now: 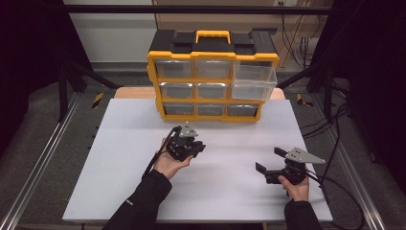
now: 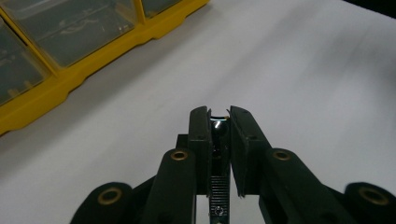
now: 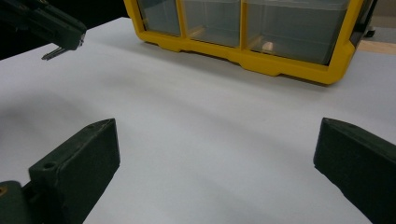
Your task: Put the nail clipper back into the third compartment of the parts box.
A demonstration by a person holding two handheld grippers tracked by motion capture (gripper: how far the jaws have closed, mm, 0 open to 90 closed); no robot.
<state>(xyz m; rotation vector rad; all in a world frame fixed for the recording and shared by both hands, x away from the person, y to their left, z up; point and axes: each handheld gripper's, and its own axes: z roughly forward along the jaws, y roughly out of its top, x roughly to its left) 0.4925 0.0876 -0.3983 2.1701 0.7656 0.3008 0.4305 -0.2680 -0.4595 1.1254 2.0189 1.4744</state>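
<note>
A yellow and black drawer organizer (image 1: 152, 76) stands at the back of the white table (image 1: 119, 158). Its top right clear drawer (image 1: 253, 81) is pulled out. My left gripper (image 1: 200, 146) hovers in front of the organizer, jaws nearly together on a small shiny metal part (image 2: 219, 127). In the right gripper view that part shows as a thin pin (image 3: 53, 54) sticking out below the left gripper (image 3: 70, 44). My right gripper (image 1: 269, 159) is low over the table's right side, open, with nothing between its jaws (image 3: 217, 140).
The organizer's yellow base (image 2: 116, 51) (image 3: 261, 63) is close ahead of both grippers. A small pale item (image 3: 267, 45) lies inside a bottom drawer. Black frame legs and cables (image 1: 335, 129) border the table at the right.
</note>
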